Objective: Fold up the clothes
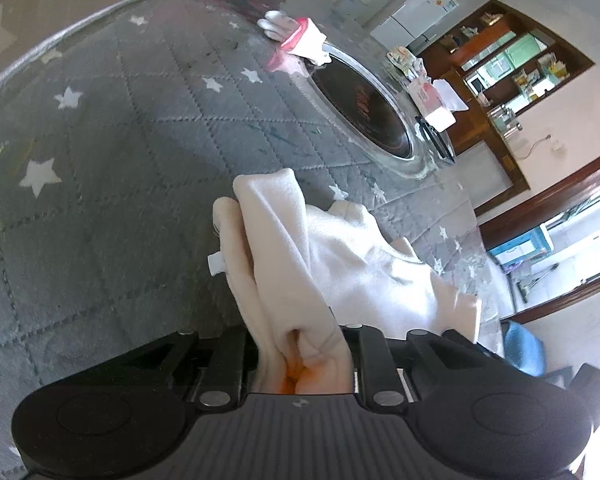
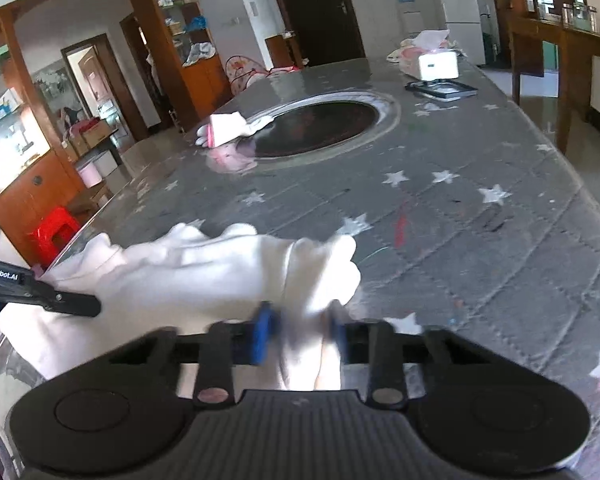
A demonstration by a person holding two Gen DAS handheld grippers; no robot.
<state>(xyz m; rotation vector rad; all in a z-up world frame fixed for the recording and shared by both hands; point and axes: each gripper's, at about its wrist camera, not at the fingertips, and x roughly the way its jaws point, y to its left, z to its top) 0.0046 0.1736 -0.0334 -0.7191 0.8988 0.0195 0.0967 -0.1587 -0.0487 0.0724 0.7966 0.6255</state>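
The folding looks barely begun: the cream garment (image 2: 204, 276) hangs bunched over the gray table (image 2: 480, 248), clamped by both the left gripper (image 1: 304, 360) and right gripper (image 2: 300, 332); 1 folded piece (image 2: 228, 128) lies apart.

You can read only one marking: white letters "GenRobot.AI" on the black left claw (image 2: 40, 294) entering at the right wrist view's left edge. Stickers on the white fridge (image 2: 458, 8) are illegible.
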